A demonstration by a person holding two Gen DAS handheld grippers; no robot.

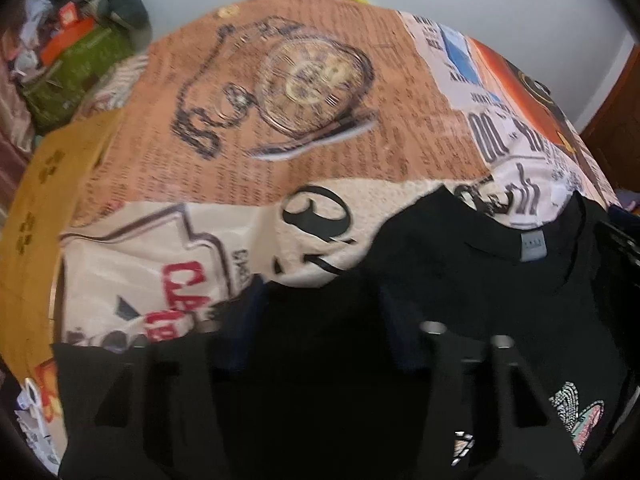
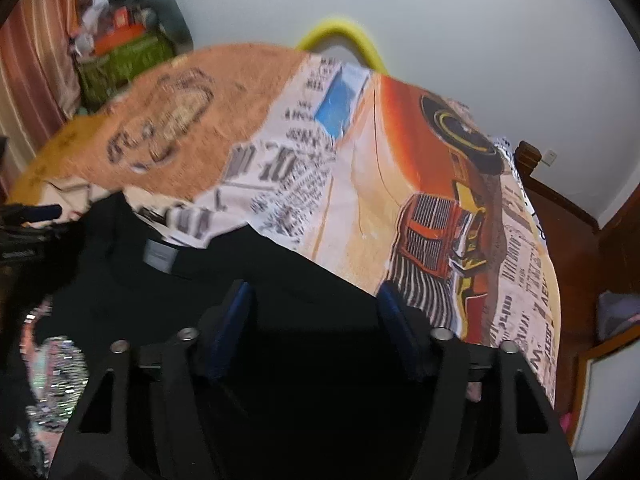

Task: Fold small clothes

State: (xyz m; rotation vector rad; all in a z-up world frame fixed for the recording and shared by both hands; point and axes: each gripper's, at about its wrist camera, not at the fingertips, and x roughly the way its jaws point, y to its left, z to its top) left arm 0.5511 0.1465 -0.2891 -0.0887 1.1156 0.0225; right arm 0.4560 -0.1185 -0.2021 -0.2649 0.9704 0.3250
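Note:
A small black T-shirt (image 1: 460,272) with a grey neck label and a sequin design lies on the printed cloth (image 1: 280,120); it also shows in the right wrist view (image 2: 192,292). My left gripper (image 1: 320,308) sits over the shirt's left part, jaws spread wide, black cloth between them. My right gripper (image 2: 314,312) sits over the shirt's right shoulder, blue pads (image 2: 230,320) wide apart, black cloth between them. The shirt's lower part is hidden under the grippers.
The printed cloth (image 2: 400,160) covers a table, with a mustard cover (image 1: 36,208) at the left edge. A green bag of clutter (image 2: 120,60) stands far left. A yellow chair back (image 2: 340,32) rises behind the table. Wooden furniture (image 2: 580,240) is at right.

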